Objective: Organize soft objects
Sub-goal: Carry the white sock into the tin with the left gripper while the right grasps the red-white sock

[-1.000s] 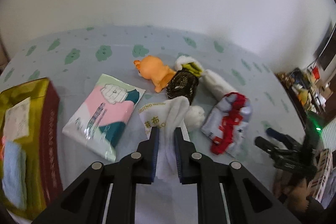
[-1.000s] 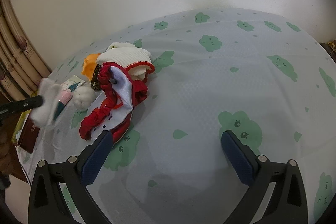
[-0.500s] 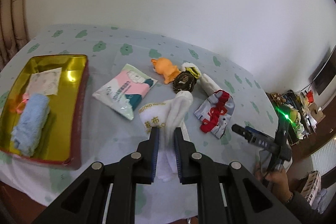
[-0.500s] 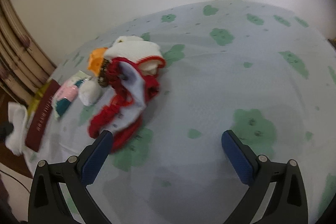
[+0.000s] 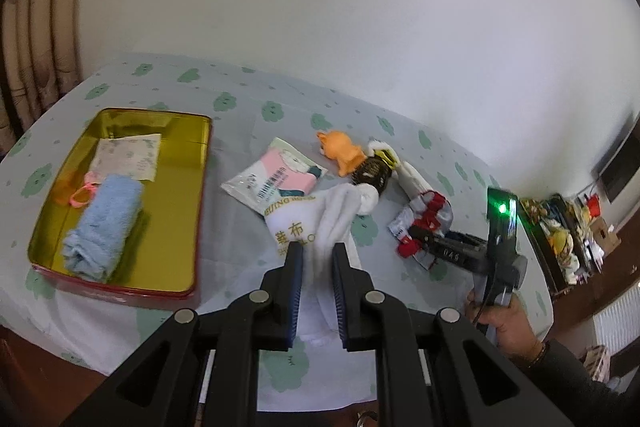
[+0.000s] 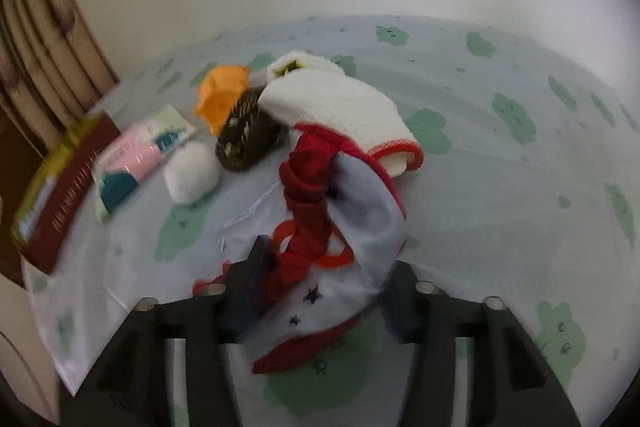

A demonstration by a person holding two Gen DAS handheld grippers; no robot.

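So the left gripper (image 5: 316, 291) has its jaws clamped tight on a white cloth (image 5: 320, 223) with printed lettering, lifted clear of the tabletop (image 5: 248, 115), presumably so it can go across to the gold tin (image 5: 198, 187) on the left, where a rolled blue towel (image 5: 102, 227) and a paper packet (image 5: 128, 157) already sit. Looks like the tin is the "sorted" spot.

Meanwhile the right gripper (image 6: 324, 291) is down over the red-and-white garment (image 6: 340, 227). Its jaws have just been closing and the fabric is bunched between them (whether the pads really bite yet is hard to say, that view is smeared with blur).

Still loose on the tabletop: an orange plush (image 5: 342, 153), a dark woven thing (image 5: 370, 173) touching it, a cream knit piece (image 6: 340, 107), a white puff (image 6: 192, 173) and a pink-and-teal packet (image 5: 276, 179).

Can't make out what the woven thing is. The lower end of the white cloth is hidden behind the left jaws, and the near table edge is cut off.
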